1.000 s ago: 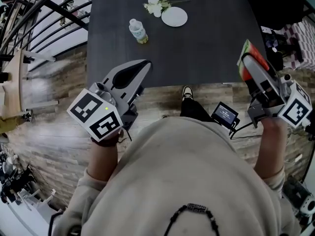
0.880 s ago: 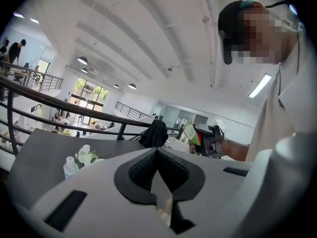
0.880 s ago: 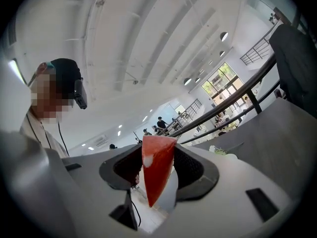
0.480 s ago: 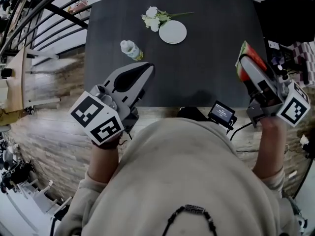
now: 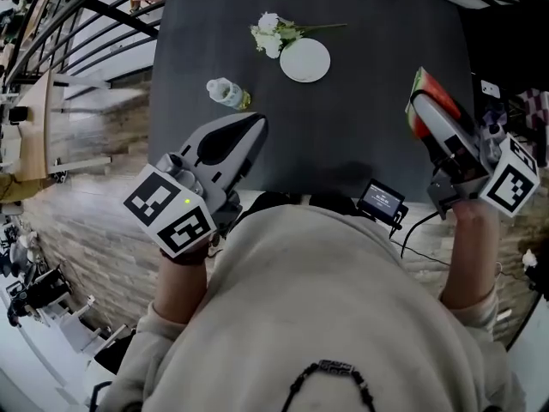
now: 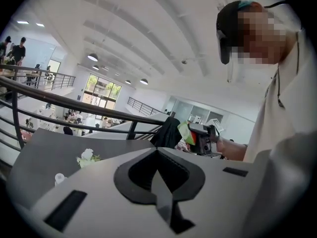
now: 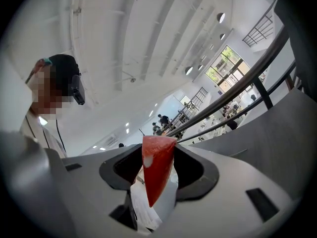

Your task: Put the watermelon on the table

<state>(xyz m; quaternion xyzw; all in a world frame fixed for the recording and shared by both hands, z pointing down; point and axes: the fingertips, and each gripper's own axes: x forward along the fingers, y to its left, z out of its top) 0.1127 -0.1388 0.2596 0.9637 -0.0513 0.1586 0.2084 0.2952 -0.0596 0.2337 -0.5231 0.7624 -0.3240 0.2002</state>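
A red watermelon wedge with a green rind is clamped in my right gripper, above the right part of the dark table. In the right gripper view the wedge stands point-down between the jaws, with white film under it. My left gripper hovers over the table's near left part, jaws together with nothing in them. The left gripper view shows its jaws meeting, and the right gripper with the wedge beyond.
A clear bottle lies on the table ahead of the left gripper. Farther back are a white plate and white flowers. A black railing runs at the left. A small screen device hangs at the person's waist.
The person has stepped up to the table. Both grippers have moved forward from its near edge to over its top. The wedge stays in the right jaws.
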